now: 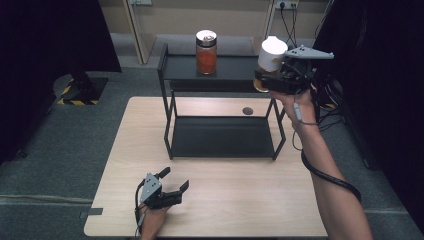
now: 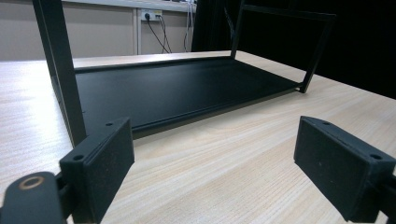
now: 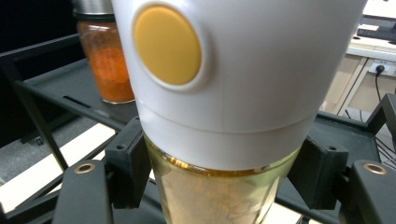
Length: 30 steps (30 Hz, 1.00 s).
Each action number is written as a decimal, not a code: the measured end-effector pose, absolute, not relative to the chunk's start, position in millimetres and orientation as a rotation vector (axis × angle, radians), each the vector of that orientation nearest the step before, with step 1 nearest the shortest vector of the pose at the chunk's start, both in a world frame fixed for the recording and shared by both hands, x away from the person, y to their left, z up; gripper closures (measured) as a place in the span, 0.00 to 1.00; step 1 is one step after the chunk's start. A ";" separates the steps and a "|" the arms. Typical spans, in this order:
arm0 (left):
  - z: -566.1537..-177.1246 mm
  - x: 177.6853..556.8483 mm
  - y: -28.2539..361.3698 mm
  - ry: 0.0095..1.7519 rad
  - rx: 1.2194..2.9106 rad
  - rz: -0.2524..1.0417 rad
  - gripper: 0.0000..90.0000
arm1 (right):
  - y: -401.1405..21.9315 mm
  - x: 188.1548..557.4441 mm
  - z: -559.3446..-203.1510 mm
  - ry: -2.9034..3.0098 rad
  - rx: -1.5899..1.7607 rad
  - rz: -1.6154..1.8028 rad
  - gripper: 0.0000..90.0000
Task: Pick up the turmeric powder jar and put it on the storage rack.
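Right gripper [image 1: 272, 80] pinching a clear glass jar of amber liquid with a tall white lid [image 1: 270, 62], held above the right end of the black metal shelf rack's [image 1: 235, 70] top tier, not yet set down. Beyond it, already standing there: steel-lidded jar of orange contents [image 1: 206, 52]. Left gripper [image 1: 174, 181] spread, empty, resting on the pale wooden table [image 1: 240, 200].

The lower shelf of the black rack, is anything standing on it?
No, the lower shelf lies bare; the orange jar stands on the top shelf.

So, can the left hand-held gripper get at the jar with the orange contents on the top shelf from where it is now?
Probably not directly: the left hand-held gripper lies open at the table's near edge, the jar far off atop the rack.
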State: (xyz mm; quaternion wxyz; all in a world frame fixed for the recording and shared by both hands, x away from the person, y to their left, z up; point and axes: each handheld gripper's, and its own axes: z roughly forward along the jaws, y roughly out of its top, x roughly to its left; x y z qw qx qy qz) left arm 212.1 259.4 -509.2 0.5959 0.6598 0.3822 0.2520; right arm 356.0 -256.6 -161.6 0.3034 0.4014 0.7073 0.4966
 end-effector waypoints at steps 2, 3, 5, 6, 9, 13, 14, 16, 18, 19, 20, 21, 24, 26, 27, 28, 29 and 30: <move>-509.3 212.1 259.4 0.888 1.531 0.585 0.13 | -255.5 360.2 -159.6 1.871 1.072 1.311 0.35; -509.4 212.0 259.4 0.888 1.531 0.585 0.13 | -255.1 362.2 -158.5 1.867 1.077 1.311 0.35; -509.4 212.0 259.5 0.888 1.530 0.585 0.13 | -254.3 365.7 -156.5 1.858 1.082 1.314 0.35; -509.3 212.1 259.6 0.889 1.530 0.585 0.13 | -254.3 365.7 -156.5 1.858 1.082 1.314 0.35; -509.1 212.5 259.8 0.890 1.531 0.582 0.13 | -251.7 371.0 -152.5 1.860 1.085 1.306 0.35; -509.2 212.5 260.1 0.890 1.530 0.581 0.13 | -247.9 379.4 -149.5 1.858 1.096 1.301 0.35; -509.4 212.5 260.2 0.890 1.529 0.581 0.13 | -247.0 381.6 -149.1 1.858 1.100 1.298 0.35; -509.3 212.6 260.3 0.890 1.529 0.580 0.13 | -245.1 386.2 -148.3 1.861 1.105 1.290 0.35; -509.4 212.6 260.4 0.891 1.529 0.579 0.13 | -243.2 390.6 -147.9 1.862 1.110 1.281 0.35; -509.5 212.5 260.4 0.891 1.528 0.580 0.13 | -242.6 392.6 -147.9 1.862 1.115 1.281 0.35; -509.4 212.6 260.5 0.891 1.528 0.579 0.13 | -242.2 394.6 -147.9 1.861 1.119 1.281 0.35; -509.4 212.6 260.5 0.891 1.528 0.579 0.13 | -241.8 396.3 -148.3 1.859 1.122 1.283 0.35; -509.6 212.6 260.6 0.892 1.526 0.578 0.13 | -239.5 401.3 -148.5 1.862 1.127 1.275 0.35; -509.7 212.6 260.7 0.892 1.526 0.577 0.13 | -238.0 404.6 -149.1 1.864 1.132 1.270 0.35; -509.7 212.6 260.8 0.891 1.525 0.577 0.13 | -237.5 406.1 -149.6 1.863 1.135 1.270 0.35; -509.9 212.6 260.8 0.891 1.524 0.577 0.13 | -237.1 407.8 -150.3 1.862 1.138 1.270 0.35; -509.8 212.6 260.9 0.891 1.525 0.577 0.13 | -236.7 409.0 -150.7 1.862 1.140 1.267 0.35; -509.9 212.6 260.9 0.891 1.525 0.577 0.13 | -236.4 409.8 -150.7 1.863 1.141 1.267 0.35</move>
